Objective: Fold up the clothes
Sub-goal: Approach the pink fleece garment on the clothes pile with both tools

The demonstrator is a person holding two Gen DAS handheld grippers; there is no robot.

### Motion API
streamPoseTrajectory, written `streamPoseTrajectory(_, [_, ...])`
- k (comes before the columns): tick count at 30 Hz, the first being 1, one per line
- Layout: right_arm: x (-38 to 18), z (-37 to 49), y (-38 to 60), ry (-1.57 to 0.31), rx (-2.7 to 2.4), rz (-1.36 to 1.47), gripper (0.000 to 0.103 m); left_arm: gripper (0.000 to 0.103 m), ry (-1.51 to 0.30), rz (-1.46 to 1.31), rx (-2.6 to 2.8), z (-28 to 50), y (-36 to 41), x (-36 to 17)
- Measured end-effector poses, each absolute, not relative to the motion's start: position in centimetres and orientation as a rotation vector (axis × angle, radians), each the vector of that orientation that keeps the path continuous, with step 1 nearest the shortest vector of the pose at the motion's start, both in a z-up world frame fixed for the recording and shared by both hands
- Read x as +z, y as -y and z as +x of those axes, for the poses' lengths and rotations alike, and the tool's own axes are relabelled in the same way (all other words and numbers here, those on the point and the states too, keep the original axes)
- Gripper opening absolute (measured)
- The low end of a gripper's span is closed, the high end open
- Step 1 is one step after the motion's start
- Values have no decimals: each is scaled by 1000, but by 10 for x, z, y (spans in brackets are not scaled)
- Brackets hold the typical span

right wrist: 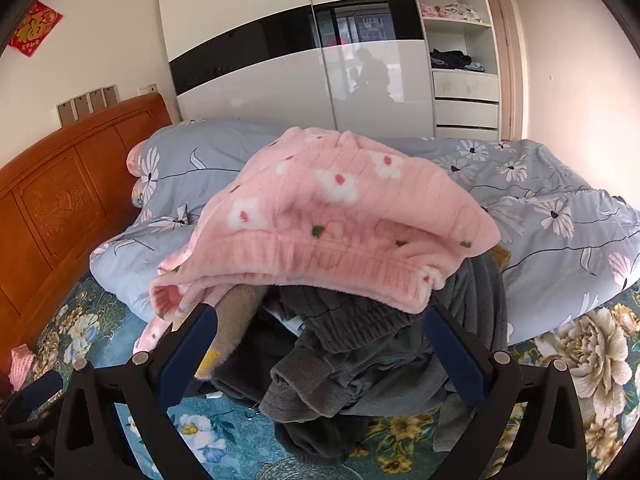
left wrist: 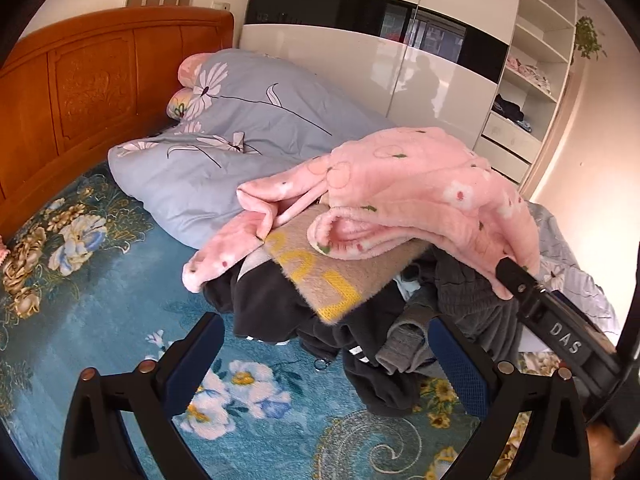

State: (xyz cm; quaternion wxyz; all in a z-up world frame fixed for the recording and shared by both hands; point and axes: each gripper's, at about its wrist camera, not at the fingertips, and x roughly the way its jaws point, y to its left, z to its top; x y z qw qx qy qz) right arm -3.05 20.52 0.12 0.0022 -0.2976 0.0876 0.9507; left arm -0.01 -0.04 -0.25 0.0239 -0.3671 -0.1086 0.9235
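Note:
A pile of clothes lies on the bed. On top is a pink fleece garment [left wrist: 400, 184] [right wrist: 332, 216] with white flowers. Under it lie a tan sweater [left wrist: 340, 276] [right wrist: 236, 320] with yellow letters and several dark grey garments [left wrist: 280, 304] [right wrist: 352, 360]. My left gripper [left wrist: 324, 322] is open, low at the near side of the pile, holding nothing. My right gripper [right wrist: 320, 312] is open too, its fingers spread just below the pink hem, with the dark clothes between them. In the left wrist view one of its fingers [left wrist: 520, 284] touches the pink garment's right edge.
The bed has a blue floral sheet [left wrist: 100, 280] [right wrist: 580, 344]. A bunched grey-blue duvet [left wrist: 224, 140] [right wrist: 540, 216] lies behind the pile. An orange wooden headboard [left wrist: 80, 92] stands at the left. A white wardrobe [left wrist: 360, 64] with open shelves [left wrist: 532, 80] is beyond.

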Motion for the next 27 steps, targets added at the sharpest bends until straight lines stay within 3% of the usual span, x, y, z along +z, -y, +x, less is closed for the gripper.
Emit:
streamPoseTrajectory(19, [7,-30,-186,-153,3026,-931,103,103,569,-1166,2776,2,11,-14])
streamPoseTrajectory(27, [8,-30,-174,-62,3033,-941,103,103,552,-1145,2831,5,13,-14])
